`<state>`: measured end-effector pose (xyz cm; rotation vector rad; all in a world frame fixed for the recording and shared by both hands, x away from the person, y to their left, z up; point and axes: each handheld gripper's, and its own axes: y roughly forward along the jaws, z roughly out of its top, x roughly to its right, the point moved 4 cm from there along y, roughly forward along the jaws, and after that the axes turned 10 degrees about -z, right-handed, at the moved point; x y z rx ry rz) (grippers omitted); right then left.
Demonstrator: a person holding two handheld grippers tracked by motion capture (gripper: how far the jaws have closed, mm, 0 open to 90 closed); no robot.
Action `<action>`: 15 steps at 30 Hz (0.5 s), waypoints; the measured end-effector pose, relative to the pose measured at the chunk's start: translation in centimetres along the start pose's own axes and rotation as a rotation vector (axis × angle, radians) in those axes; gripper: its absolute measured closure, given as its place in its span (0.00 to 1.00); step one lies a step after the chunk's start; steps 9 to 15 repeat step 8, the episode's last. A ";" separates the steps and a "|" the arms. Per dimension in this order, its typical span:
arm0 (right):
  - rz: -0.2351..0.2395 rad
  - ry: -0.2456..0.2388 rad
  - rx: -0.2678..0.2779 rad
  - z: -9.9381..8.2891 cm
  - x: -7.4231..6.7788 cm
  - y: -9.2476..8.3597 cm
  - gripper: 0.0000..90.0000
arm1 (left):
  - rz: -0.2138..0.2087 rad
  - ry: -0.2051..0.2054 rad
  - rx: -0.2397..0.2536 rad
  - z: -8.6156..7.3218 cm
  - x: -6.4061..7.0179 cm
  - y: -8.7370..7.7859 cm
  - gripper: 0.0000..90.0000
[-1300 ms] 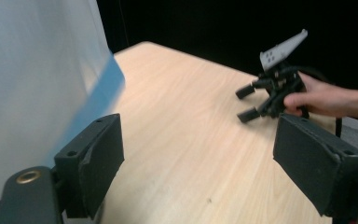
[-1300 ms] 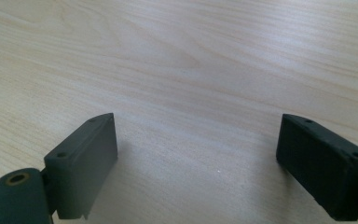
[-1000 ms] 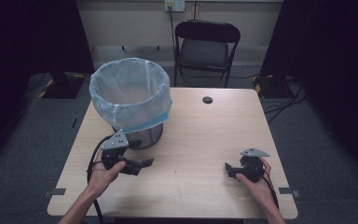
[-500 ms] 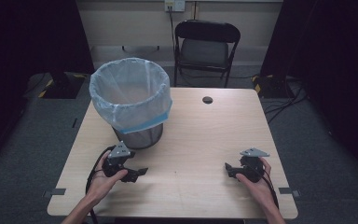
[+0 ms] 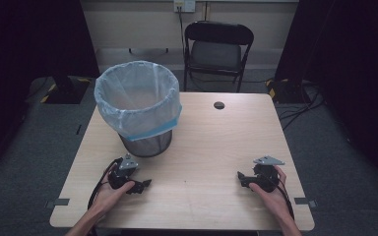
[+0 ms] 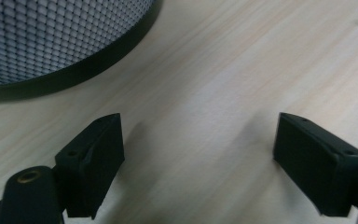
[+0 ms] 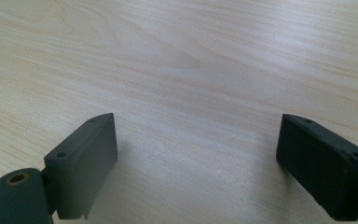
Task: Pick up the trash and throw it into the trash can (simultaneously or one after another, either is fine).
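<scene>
High view: left gripper (image 5: pixel 145 184) low on table (image 5: pixel 216 142), just in front of mesh bin (image 5: pixel 145 142) with plastic liner (image 5: pixel 138 105); right gripper (image 5: pixel 241 178) at table's right, well apart

Left gripper view: jaws wide, nothing between, bin base (image 6: pixel 51 42) near

Right gripper view: jaws spread, bare wood

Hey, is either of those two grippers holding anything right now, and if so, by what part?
Nothing is held. The left gripper and right gripper both stand open over bare table.
</scene>
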<state>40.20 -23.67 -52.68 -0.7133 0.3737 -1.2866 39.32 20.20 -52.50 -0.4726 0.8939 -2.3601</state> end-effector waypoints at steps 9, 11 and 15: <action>0.000 0.000 0.000 0.0 0.0 0.0 0.13 | 0.003 0.004 0.030 -0.3 -0.1 0.1 0.14; 0.000 0.000 0.000 0.0 0.0 0.0 0.13 | 0.003 0.004 0.030 -0.3 -0.1 0.1 0.14; 0.000 0.000 0.000 0.0 0.0 0.0 0.13 | 0.003 0.004 0.030 -0.3 -0.1 0.1 0.14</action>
